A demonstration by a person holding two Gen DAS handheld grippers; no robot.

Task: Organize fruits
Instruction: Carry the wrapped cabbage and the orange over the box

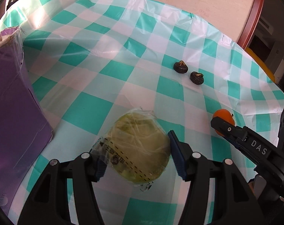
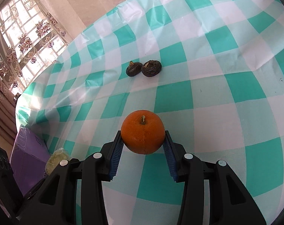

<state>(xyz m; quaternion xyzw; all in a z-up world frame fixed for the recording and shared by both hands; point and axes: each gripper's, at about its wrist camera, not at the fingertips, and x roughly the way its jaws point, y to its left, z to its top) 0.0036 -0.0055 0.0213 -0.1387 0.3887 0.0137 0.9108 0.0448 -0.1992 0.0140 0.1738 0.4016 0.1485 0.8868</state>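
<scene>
1. An orange (image 2: 143, 132) with a short stem stub on top is gripped between the blue ribbed pads (image 2: 116, 152) of the right gripper (image 2: 143, 146); both pads are pressed against its sides, and the jaws are closed only as far as the fruit's width allows.
2. In the left wrist view the same orange (image 1: 224, 115) is seen at the right, partly covered by the black finger of the right gripper (image 1: 223, 129), which is marked "DAS".
3. A greenish round fruit sealed in clear printed plastic wrap (image 1: 140, 149) is seen lying on the tablecloth between the fingers of the left gripper (image 1: 137, 161).
4. The left gripper's jaws are spread wide; the left pad is touching the crinkled edge of the wrap, while the right pad (image 1: 176, 155) is just beside the fruit. Whether that pad is touching cannot be told, and no firm grip is shown.
5. Two dark brown water chestnuts (image 2: 143, 68) are lying side by side farther out on the table, well apart from the orange; in the left wrist view they (image 1: 188, 72) are seen far and to the right.
6. A purple box (image 1: 12, 101) is standing at the left, near the wrapped fruit.
7. Everything is resting on a teal and white checked tablecloth (image 2: 207, 60), with a curtained window (image 2: 20, 43) seen at the far left.
</scene>
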